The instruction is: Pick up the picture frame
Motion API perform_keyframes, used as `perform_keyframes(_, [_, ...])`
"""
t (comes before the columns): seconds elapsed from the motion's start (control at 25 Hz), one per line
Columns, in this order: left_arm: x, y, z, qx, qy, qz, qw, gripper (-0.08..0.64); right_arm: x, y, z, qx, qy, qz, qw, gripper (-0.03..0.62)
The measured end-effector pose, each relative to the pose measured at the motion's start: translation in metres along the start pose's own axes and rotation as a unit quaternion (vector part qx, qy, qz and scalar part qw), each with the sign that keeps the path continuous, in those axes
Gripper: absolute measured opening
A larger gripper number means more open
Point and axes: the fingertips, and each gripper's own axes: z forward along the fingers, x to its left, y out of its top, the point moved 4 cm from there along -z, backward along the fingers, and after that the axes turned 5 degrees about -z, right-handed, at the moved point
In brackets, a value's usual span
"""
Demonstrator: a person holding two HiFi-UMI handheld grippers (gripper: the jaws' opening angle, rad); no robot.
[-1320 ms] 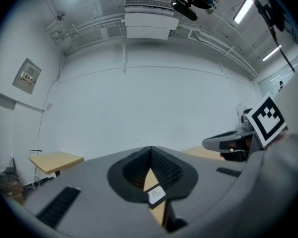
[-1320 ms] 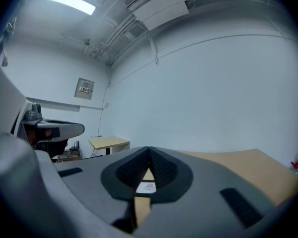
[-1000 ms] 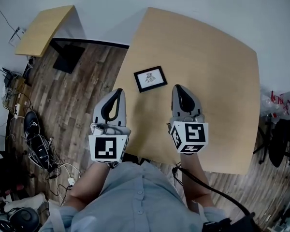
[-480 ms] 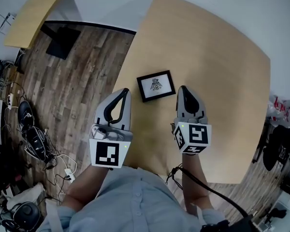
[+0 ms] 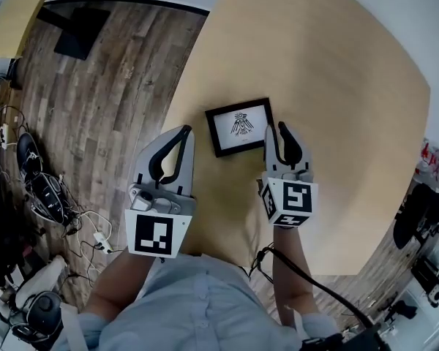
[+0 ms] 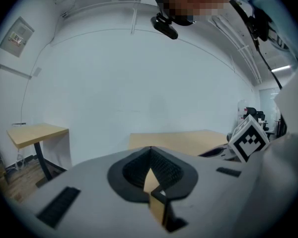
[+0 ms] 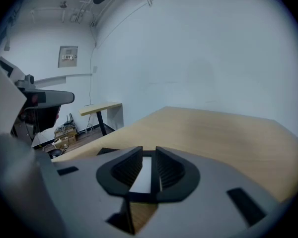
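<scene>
Desk (image 5: 336, 86): bare wood beyond and to the right of the work, with its left edge close by. Picture frame (image 5: 240, 125): flat near that left edge, not yet lifted. Right tool (image 5: 275, 130): jaws just opened, apart around the frame's right rail, unclamped. Left tool (image 5: 184, 130): jaws together, empty. Remaining: clamp, lift.

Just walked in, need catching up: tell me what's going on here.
A person holds a gripper in each hand at a wooden table. The right gripper, jaws just opened, is at the right edge of the picture frame lying flat there, not gripping it. The left gripper is shut and empty, left of the frame.
</scene>
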Motion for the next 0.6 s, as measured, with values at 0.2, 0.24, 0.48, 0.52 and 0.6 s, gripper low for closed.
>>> perform_keyframes(0.2, [0.004,-0.010,0.006,0.016,-0.003,-0.009,0.9998,0.000,0.004,-0.013,0.010,0.032,0.008,-0.010,0.999,0.110])
perform_keyframes(0.24, [0.004,-0.012,0.008,0.019,-0.004,-0.011,0.9997,0.000,0.004,-0.015,0.012,0.037,0.007,-0.011,0.999,0.114])
perform_keyframes(0.48, [0.002,-0.017,0.011,0.030,-0.008,-0.018,0.9994,0.000,-0.004,-0.026,0.013,0.065,0.003,-0.009,0.998,0.115])
perform_keyframes(0.52, [0.002,-0.018,0.012,0.032,-0.007,-0.019,0.9993,0.000,-0.005,-0.027,0.013,0.068,0.005,-0.008,0.998,0.117])
perform_keyframes(0.6, [0.002,-0.019,0.014,0.035,-0.008,-0.022,0.9991,0.000,-0.007,-0.029,0.013,0.072,0.008,-0.007,0.997,0.117])
